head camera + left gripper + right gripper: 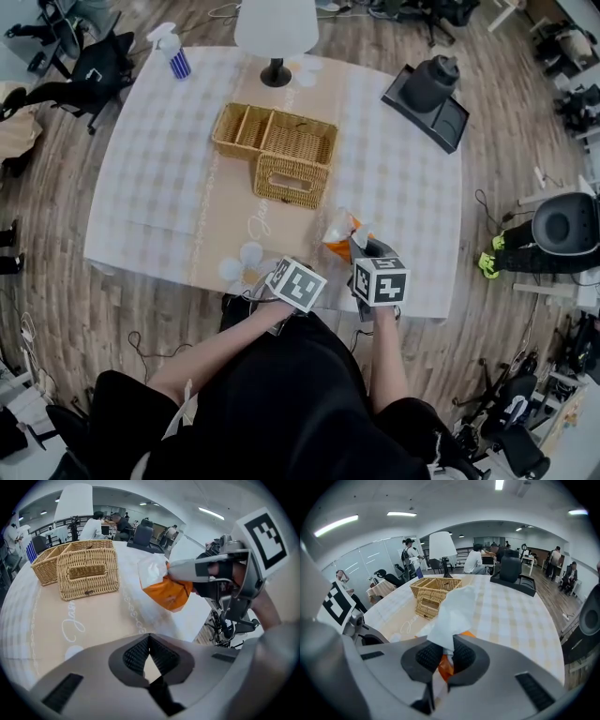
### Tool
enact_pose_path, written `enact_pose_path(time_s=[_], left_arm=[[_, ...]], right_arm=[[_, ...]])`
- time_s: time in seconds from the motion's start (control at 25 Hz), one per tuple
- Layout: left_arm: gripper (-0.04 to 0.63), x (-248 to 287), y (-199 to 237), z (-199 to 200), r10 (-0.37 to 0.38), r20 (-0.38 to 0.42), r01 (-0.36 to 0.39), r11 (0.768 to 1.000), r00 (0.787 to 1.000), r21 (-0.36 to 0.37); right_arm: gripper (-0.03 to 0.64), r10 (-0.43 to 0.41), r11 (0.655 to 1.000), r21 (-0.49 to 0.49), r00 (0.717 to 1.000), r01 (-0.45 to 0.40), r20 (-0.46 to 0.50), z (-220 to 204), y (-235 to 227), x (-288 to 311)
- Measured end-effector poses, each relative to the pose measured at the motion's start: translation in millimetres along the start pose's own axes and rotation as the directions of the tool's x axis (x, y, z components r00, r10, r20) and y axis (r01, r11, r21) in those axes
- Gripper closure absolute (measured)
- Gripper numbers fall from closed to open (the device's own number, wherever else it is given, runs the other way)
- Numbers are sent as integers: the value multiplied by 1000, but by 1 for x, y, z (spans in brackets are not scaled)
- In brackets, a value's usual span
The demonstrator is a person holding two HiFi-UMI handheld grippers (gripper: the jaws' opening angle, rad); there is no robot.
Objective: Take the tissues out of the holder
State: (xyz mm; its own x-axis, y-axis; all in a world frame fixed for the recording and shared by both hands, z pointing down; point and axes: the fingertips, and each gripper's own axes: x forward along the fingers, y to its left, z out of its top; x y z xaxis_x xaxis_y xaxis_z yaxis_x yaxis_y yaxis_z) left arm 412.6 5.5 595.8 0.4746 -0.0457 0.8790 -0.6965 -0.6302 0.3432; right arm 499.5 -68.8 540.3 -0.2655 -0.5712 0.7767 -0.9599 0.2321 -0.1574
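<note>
The woven tissue holder (292, 179) stands near the middle of the table, its oval slot facing me, and it also shows in the left gripper view (87, 573) and the right gripper view (427, 603). An orange and white tissue pack (339, 234) hangs in the air near the table's front edge, well clear of the holder. My right gripper (367, 251) is shut on it; white tissue (456, 609) sticks out between the pads. My left gripper (294, 281) sits just left of the right one, shut with nothing between its pads (149, 641). From there the pack (168, 591) shows to the upper right.
A woven tray with compartments (265, 130) adjoins the holder at the back. A white lamp (275, 33), a spray bottle (175, 56) and a black jug on a dark tray (429, 89) stand along the far side. Office chairs and cables surround the table.
</note>
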Motion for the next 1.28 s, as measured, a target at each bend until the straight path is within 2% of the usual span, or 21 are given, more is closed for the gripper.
enact_pose_path(time_s=[0.2, 0.4, 0.56, 0.88, 1.04, 1.28], left_arm=[[595, 5, -3, 8, 8, -1, -8, 1000, 1000, -9], [595, 5, 8, 13, 46, -3, -46, 998, 999, -46], [595, 4, 12, 14, 51, -3, -51, 996, 999, -76], [595, 2, 22, 15, 49, 8, -47, 990, 999, -133], [595, -4, 28, 18, 63, 20, -60, 990, 998, -127], [595, 0, 28, 10, 33, 15, -30, 988, 999, -150]], right_arm=[[584, 6, 1000, -27, 1000, -6, -21, 2, -13, 13], [584, -39, 988, -153, 998, 30, -57, 5, -18, 33], [584, -12, 979, -204, 996, -8, -93, 5, -8, 47], [584, 96, 980, -158, 980, -124, -176, -8, 13, 68], [584, 102, 979, -157, 976, -134, -194, -11, 17, 73], [583, 123, 973, -171, 977, -154, -175, -13, 21, 75]])
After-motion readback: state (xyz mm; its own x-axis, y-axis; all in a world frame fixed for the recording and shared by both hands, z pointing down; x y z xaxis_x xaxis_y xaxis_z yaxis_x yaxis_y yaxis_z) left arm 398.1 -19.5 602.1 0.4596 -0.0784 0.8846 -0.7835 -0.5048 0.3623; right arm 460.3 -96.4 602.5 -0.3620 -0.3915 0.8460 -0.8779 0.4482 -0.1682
